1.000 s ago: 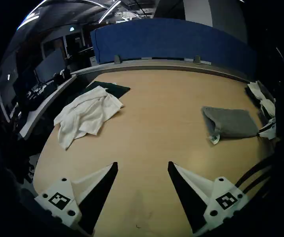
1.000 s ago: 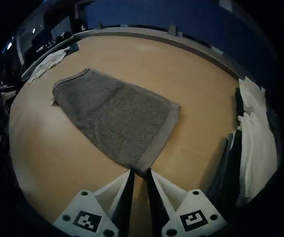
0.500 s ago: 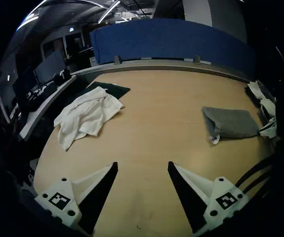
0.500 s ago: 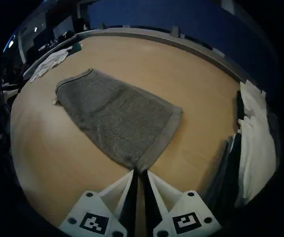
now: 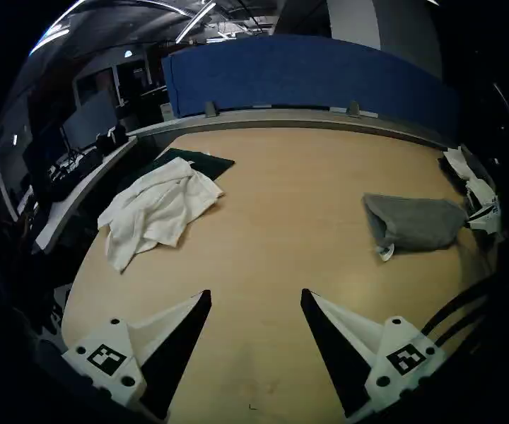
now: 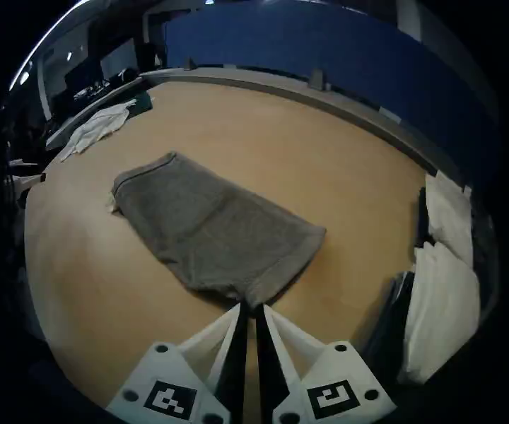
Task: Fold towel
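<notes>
at the right gripper's tips, a pinched towel corner

in the right gripper view, at the bottom centre, right gripper (image 6: 249, 308) with fingers all but together, clamped on the near corner of the grey towel (image 6: 212, 233). ahead and to the left of the tips, the rest of the towel spread flat on the wooden table (image 6: 339, 155), with the near edge raised slightly off the surface. just right of the fingers, a stack of white cloths (image 6: 442, 311). far ahead to the left, a crumpled white cloth (image 6: 97, 127). beyond the table's far edge, a blue partition (image 6: 339, 49).

in the left gripper view, left gripper (image 5: 254, 292) with fingers wide apart above bare table. ahead to the right, well apart from its tips, the grey towel (image 5: 413, 222), bunched at its far end. ahead to the left, the white cloth (image 5: 159, 208), lying partly over a dark green cloth (image 5: 205, 161).
</notes>
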`<action>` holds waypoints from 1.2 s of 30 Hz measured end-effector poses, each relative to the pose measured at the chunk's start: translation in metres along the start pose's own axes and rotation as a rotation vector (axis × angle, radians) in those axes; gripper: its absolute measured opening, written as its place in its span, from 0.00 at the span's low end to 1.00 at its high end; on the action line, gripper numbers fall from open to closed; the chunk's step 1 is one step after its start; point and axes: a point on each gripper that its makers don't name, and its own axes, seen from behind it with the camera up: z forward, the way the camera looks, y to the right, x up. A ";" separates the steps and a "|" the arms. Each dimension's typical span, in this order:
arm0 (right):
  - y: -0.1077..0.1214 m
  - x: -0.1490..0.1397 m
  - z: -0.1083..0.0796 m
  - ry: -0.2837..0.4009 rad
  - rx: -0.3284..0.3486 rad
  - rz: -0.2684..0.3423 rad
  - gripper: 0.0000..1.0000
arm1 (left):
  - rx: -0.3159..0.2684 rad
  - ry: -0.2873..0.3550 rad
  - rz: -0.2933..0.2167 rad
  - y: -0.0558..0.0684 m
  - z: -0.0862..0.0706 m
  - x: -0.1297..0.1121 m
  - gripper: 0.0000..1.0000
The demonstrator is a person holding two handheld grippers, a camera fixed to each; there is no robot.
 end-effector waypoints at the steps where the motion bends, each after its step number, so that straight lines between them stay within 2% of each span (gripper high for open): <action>1: -0.001 0.006 -0.001 0.008 0.002 -0.006 0.08 | 0.000 0.002 -0.001 -0.001 -0.001 0.001 0.94; 12: -0.018 0.071 -0.014 0.083 0.020 -0.090 0.07 | 0.004 0.018 -0.016 -0.009 -0.006 0.006 0.94; 28: -0.039 0.097 -0.010 0.079 0.048 -0.162 0.07 | 0.001 0.028 -0.029 -0.021 -0.011 0.004 0.94; 36: -0.067 0.122 0.002 0.085 0.087 -0.238 0.07 | 0.011 0.037 -0.043 -0.032 -0.017 0.001 0.94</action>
